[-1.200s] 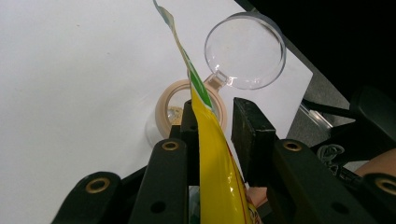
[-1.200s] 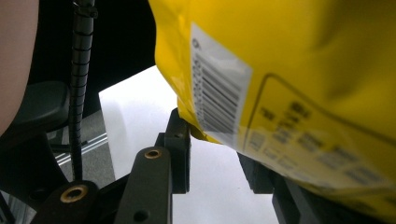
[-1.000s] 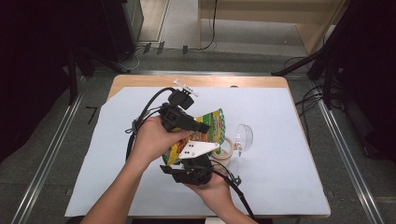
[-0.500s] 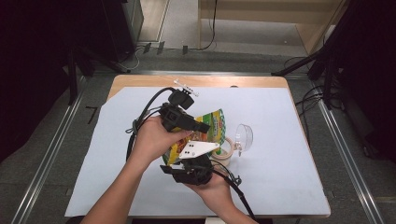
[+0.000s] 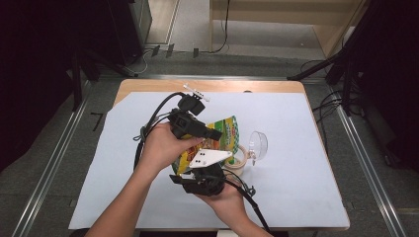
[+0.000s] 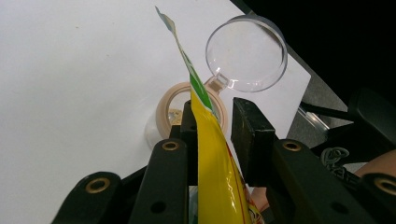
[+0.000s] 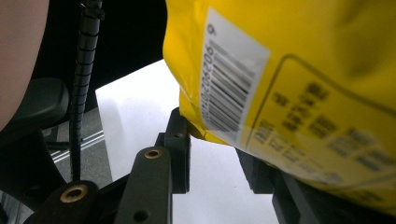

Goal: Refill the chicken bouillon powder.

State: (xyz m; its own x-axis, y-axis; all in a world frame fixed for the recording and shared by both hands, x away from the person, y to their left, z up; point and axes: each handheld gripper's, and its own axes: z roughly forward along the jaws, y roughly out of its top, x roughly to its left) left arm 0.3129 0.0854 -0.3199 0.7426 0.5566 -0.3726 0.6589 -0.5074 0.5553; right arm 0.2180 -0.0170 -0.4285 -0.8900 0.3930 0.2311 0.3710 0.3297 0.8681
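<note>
Holding a yellow snack bag [image 5: 217, 140] mid-table above the jar [image 5: 238, 157], both grippers: left gripper [image 6: 212, 123] jaws narrow w/ bag's edge between, right gripper [image 7: 215, 156] clamping the bottom corner. Risk: thin film slips, contents spill past the jar.

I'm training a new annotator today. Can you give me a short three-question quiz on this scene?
1. True or false: the jar under the yellow bag has its clear lid flipped open.
2. In the left gripper view, what lies between the jaws?
3. What is printed on the bag's white label in the right gripper view: A) barcode B) face C) arrow?

Key: 1 true; 2 the bag's edge; 3 A.
</note>
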